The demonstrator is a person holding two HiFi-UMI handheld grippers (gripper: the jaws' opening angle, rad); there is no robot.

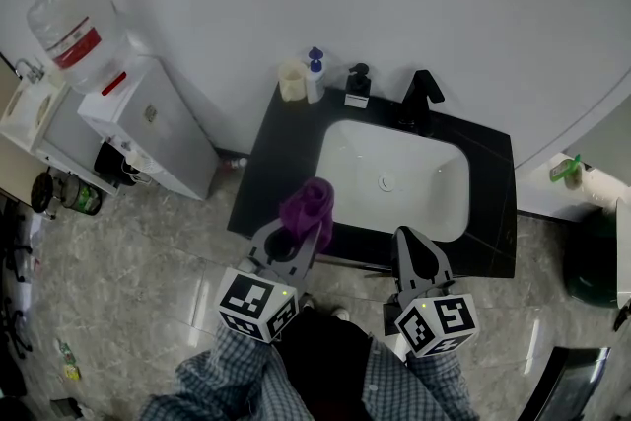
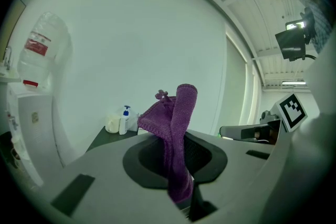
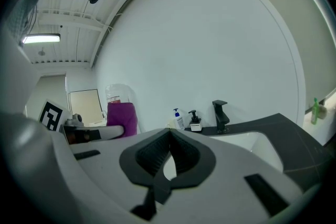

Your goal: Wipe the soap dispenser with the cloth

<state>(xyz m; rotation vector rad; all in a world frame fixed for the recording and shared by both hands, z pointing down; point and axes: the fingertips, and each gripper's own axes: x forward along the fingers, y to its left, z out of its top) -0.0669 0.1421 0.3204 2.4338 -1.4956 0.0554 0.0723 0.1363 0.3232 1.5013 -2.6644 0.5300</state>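
Note:
My left gripper (image 1: 296,234) is shut on a purple knitted cloth (image 1: 308,208), which sticks up from between the jaws (image 2: 176,128) near the front left corner of the black counter. The soap dispenser (image 1: 358,85), black pump on a white base, stands at the back of the counter beside the black faucet (image 1: 419,99); in the right gripper view the dispenser (image 3: 195,121) shows far ahead. My right gripper (image 1: 416,256) hovers at the counter's front edge, shut with nothing between its jaws (image 3: 169,136). Both grippers are well short of the dispenser.
A white basin (image 1: 392,175) sits in the black counter (image 1: 493,212). A blue-topped bottle (image 1: 315,74) and a cream cup (image 1: 292,80) stand at the back left. A water cooler (image 1: 138,118) stands left of the counter. The wall lies right behind the dispenser.

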